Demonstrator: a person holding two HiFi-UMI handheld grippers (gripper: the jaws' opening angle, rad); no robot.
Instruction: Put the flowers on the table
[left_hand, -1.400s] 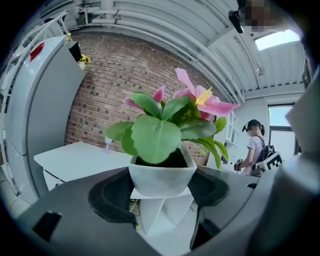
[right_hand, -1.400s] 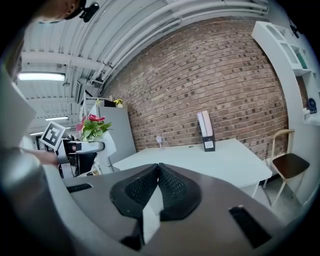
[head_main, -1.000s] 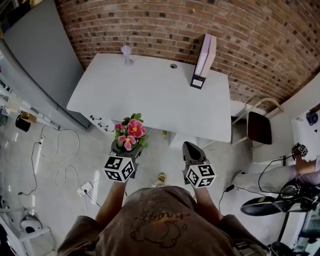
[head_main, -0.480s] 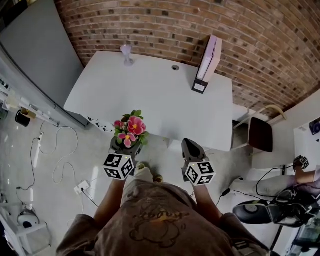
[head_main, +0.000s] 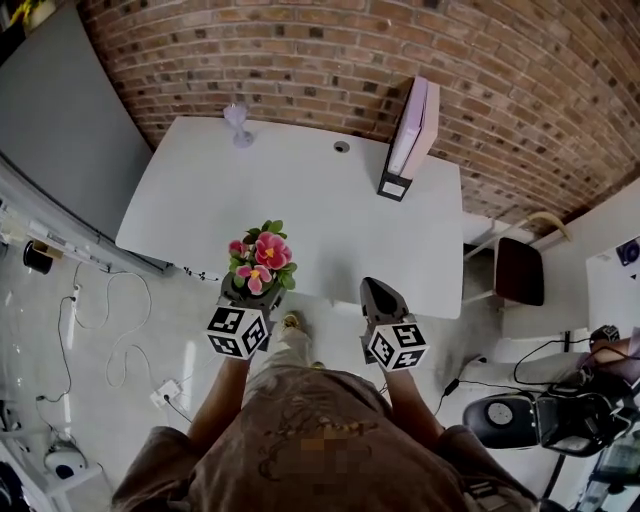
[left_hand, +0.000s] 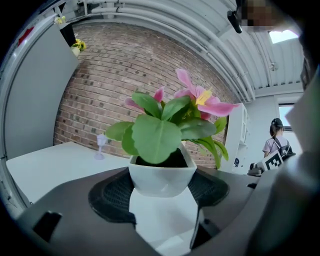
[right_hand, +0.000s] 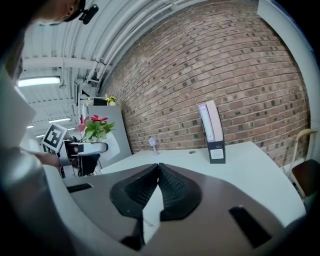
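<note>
Your left gripper (head_main: 251, 291) pinches the flower pot (left_hand: 162, 175); your right gripper (head_main: 379, 296) is pressed together, empty. Release short of the table (head_main: 330, 215) and it falls.

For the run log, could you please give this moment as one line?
left gripper: shut on flower pot | right gripper: shut, empty | flower pot: not yet on white table
</note>
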